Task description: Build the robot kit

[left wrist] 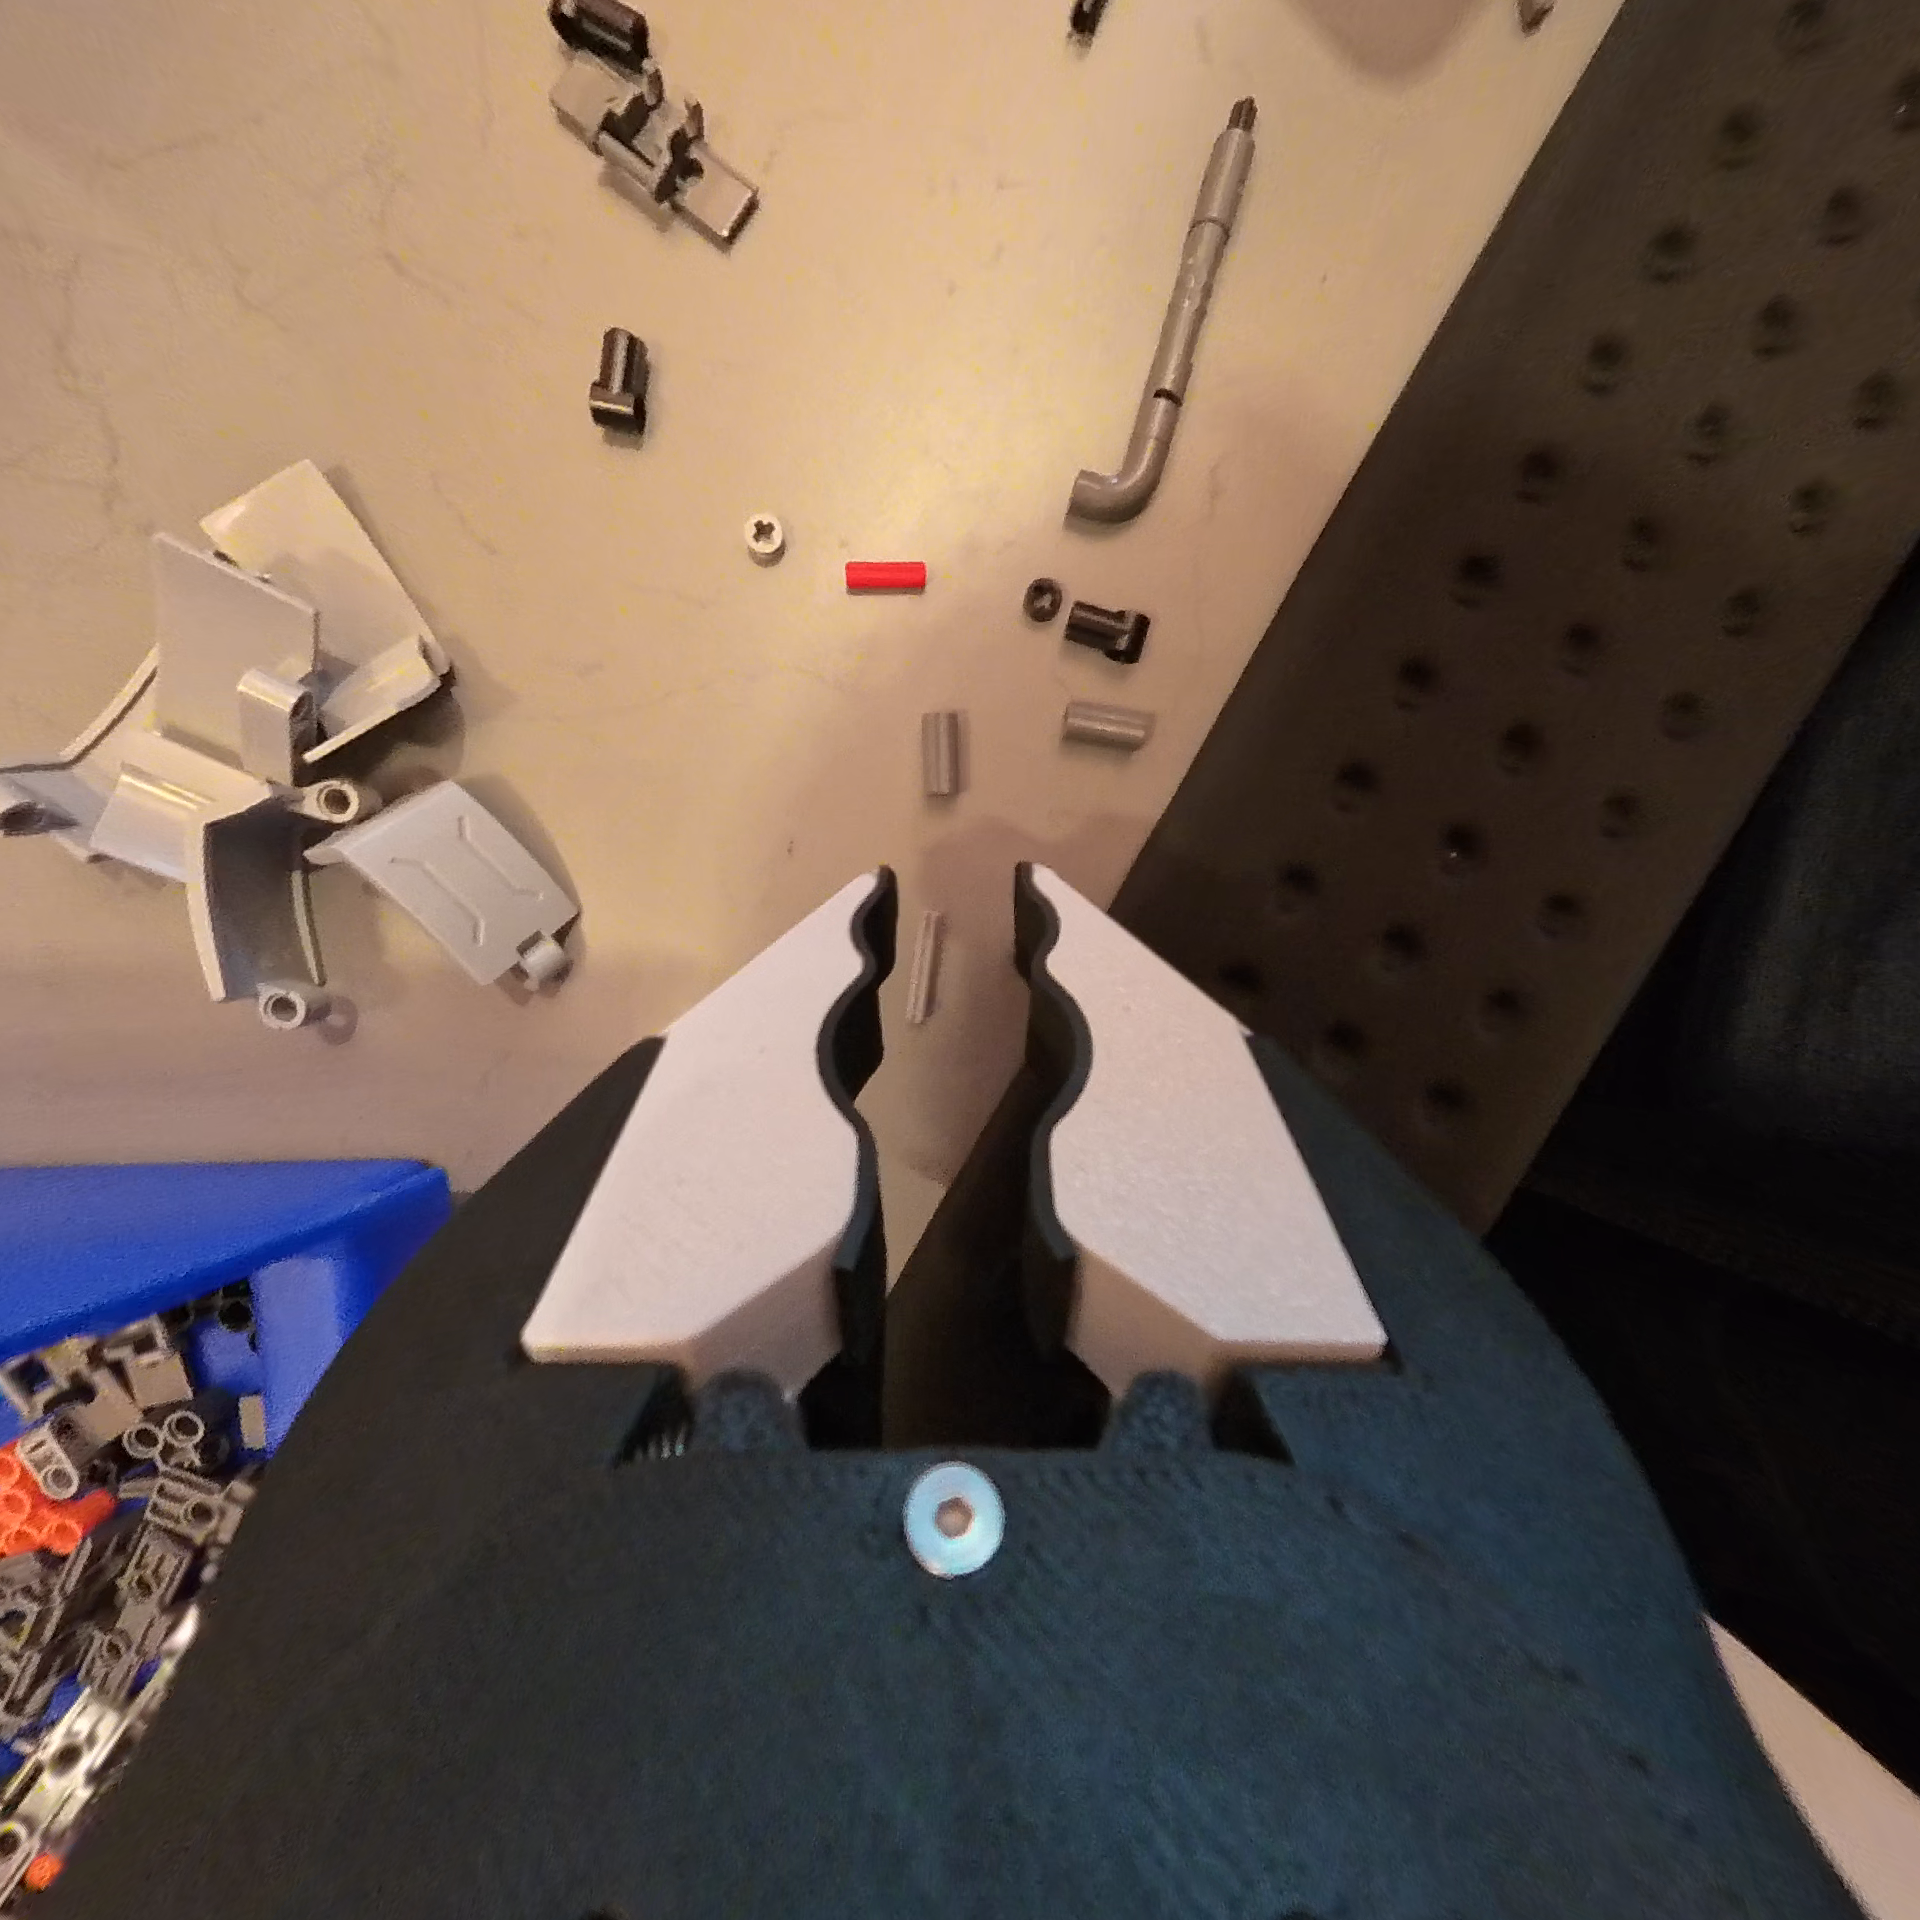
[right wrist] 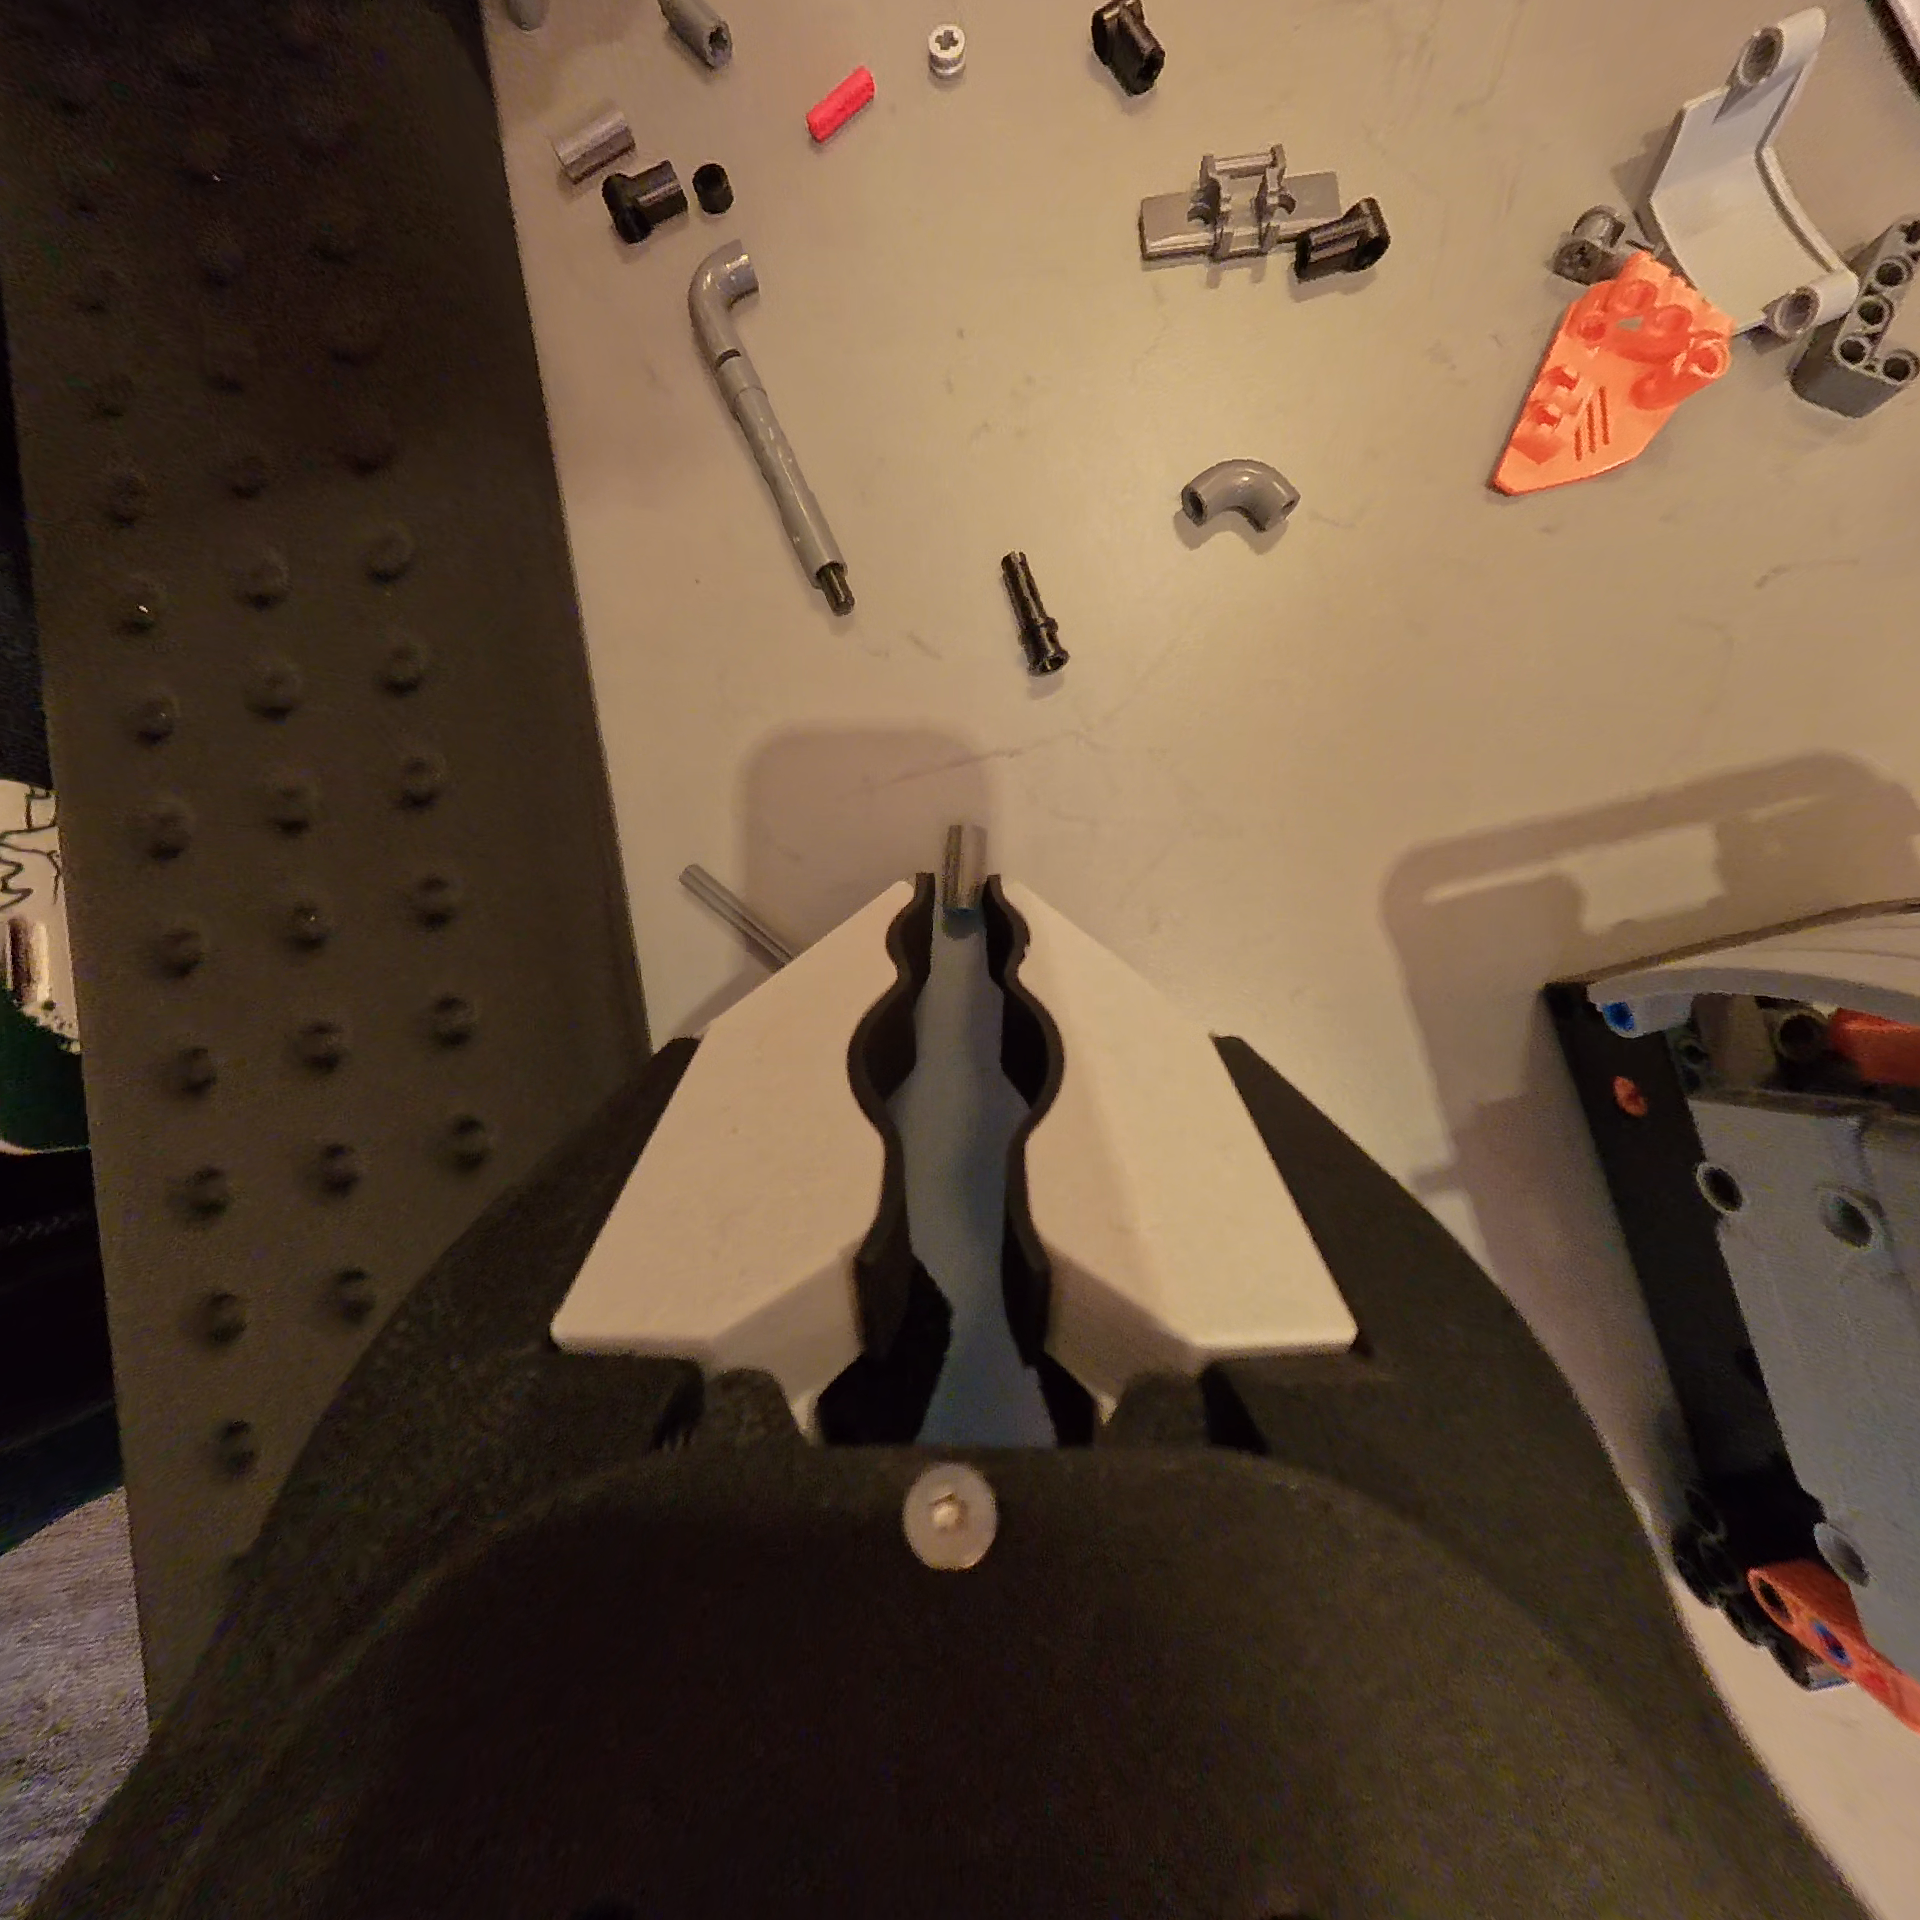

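Observation:
My left gripper [left wrist: 954,878] is open and empty, low over the beige table. A thin grey axle [left wrist: 924,966] lies on the table between its fingers, untouched. Two short grey sleeves [left wrist: 940,750] [left wrist: 1107,725] and a red pin [left wrist: 885,577] lie just ahead. My right gripper [right wrist: 956,885] is shut on a small grey sleeve [right wrist: 961,871] that stands upright between its tips. A thin grey axle [right wrist: 732,914] lies beside its left finger. A black pin [right wrist: 1032,613] and a grey elbow [right wrist: 1240,499] lie ahead of it.
A black studded board [left wrist: 1558,623] [right wrist: 260,727] runs along the table edge. A blue bin [left wrist: 156,1247] of small parts sits at the lower left. Grey curved panels [left wrist: 281,748], a grey L-shaped rod [right wrist: 764,426], an orange mask piece [right wrist: 1600,384] and a part-built model [right wrist: 1766,1247] lie around. Tip to tip, the grippers are about 20 cm apart. The black pin [right wrist: 1032,613] is closer to my right gripper, around 5 cm from its tips; the left tips are 15 cm off. Between my right fingertips and the grey elbow [right wrist: 1240,499] there is roughly 9 cm.

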A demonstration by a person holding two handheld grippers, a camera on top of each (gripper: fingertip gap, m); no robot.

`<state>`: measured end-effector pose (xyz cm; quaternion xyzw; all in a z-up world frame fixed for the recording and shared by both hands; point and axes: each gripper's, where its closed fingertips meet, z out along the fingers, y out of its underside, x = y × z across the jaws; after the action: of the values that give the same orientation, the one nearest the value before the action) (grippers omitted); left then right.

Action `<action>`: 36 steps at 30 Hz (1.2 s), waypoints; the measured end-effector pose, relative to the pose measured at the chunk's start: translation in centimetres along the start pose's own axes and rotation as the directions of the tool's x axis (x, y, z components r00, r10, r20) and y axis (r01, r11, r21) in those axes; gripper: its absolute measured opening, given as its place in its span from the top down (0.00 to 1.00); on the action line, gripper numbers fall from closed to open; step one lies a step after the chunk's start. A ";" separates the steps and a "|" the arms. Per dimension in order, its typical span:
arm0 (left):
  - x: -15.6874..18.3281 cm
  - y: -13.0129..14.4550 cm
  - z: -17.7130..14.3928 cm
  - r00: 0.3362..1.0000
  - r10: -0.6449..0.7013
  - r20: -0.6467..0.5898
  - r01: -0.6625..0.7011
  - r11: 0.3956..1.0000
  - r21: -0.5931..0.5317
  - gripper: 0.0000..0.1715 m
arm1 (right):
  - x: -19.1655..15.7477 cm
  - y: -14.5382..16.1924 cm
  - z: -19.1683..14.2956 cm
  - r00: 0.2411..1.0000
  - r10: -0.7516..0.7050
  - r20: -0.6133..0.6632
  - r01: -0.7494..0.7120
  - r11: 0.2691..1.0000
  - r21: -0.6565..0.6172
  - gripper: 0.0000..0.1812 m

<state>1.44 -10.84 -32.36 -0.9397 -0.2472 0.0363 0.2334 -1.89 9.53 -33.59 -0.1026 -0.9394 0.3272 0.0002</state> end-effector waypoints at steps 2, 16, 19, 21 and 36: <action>-0.1 0.2 0.4 0.999 0.028 0.015 -0.028 0.999 -0.030 0.88 | 0.0 0.0 -0.1 1.000 0.000 -0.003 0.000 1.000 0.003 0.96; -0.6 2.0 -1.3 1.000 -0.024 0.004 0.024 0.998 -0.052 0.87 | -0.4 -0.4 -1.5 0.999 0.027 -0.025 -0.026 0.999 0.045 0.93; -0.4 1.9 -1.2 1.000 -0.025 0.005 0.025 0.999 -0.045 0.87 | -0.4 -0.7 -1.8 0.999 0.038 -0.033 -0.036 0.998 0.059 0.92; -1.2 2.6 -1.3 0.999 -0.023 0.045 0.026 0.997 -0.076 0.87 | -0.4 -0.8 -1.8 0.998 0.041 -0.037 -0.039 0.997 0.059 0.92; 0.5 2.5 -0.8 0.999 -0.026 -0.047 0.022 0.997 -0.078 0.89 | -2.0 0.9 -2.9 0.998 0.056 0.040 -0.057 0.998 0.030 0.92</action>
<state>3.20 -12.88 -32.78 -0.9456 -0.2540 0.0014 0.2033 0.42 11.62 -31.78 -0.1226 -0.9307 0.3437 -0.0256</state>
